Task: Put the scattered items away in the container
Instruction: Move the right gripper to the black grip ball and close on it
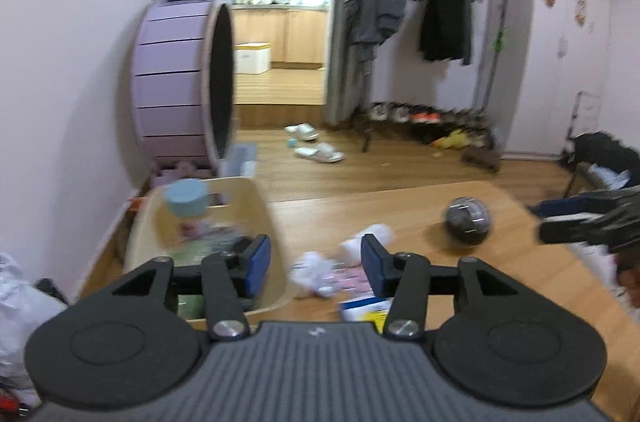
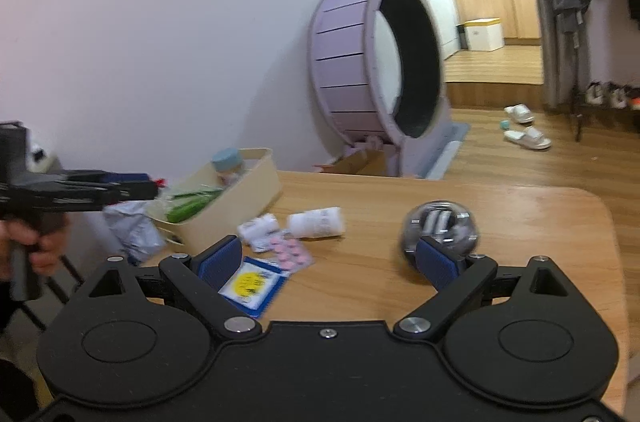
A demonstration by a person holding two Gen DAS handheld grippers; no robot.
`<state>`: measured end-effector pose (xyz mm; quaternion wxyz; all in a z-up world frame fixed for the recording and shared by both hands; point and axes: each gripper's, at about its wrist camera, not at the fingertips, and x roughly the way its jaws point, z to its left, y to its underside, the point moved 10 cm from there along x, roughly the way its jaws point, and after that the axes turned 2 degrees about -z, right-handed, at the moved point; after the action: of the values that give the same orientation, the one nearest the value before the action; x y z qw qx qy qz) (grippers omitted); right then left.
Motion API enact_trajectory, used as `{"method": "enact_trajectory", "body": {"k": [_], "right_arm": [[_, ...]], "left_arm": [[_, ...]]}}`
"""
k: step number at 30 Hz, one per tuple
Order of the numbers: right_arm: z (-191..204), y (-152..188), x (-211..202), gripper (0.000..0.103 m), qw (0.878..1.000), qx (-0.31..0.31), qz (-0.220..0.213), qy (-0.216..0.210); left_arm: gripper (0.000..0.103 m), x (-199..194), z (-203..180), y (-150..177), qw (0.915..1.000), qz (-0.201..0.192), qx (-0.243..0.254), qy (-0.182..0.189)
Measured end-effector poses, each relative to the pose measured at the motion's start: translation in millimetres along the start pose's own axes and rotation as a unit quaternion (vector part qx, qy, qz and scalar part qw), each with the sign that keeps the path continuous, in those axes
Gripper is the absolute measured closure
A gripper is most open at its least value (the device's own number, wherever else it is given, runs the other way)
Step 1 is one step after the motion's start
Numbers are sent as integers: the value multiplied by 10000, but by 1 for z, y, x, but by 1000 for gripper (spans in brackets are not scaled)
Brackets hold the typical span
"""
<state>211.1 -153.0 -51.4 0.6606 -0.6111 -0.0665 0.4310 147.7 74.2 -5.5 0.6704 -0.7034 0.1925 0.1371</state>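
Cream plastic bin [image 2: 256, 188] at ten o'clock on wooden tabletop [image 2: 520, 222], holding blue-lidded jar [image 2: 227, 162] and green packets [image 2: 191, 206].
Both jaws apart, empty; white bottle [image 2: 318, 222], pink blister pack [image 2: 291, 254], yellow-labelled sachet [image 2: 256, 282], clear ball [image 2: 440, 226] scattered; writing unreadable.

glossy wood-grain table [image 2: 500, 222], matt cream plastic bin [image 2: 256, 188], clear shiny plastic ball [image 2: 440, 222].

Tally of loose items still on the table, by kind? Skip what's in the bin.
Round clear plastic ball container: 1
White plastic bottle lying on its side: 1
Pink pill blister pack: 1
Blue-and-white flat packet with yellow circle: 1
Crumpled white wrapper: 1
Total: 5
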Motion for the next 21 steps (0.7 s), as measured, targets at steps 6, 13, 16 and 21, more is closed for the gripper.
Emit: {"method": "enact_trajectory", "body": {"k": [6,13,16,21], "right_arm": [[-19,6,14,9,9990,-116,84,415],[-39,9,34,3,9971,-246,95,712],[-49,13,46,3,9961,-285,141,818],[-62,20,66,3,9938,-404,231,1007]], "left_arm": [[46,18,-38,11,9985,105,-213,496],[44,23,-51,10,9963,-7,-327,798],[43,22,-48,8,9960,-58,-353,822],[42,23,-38,6,9964,-90,-399,738]]}}
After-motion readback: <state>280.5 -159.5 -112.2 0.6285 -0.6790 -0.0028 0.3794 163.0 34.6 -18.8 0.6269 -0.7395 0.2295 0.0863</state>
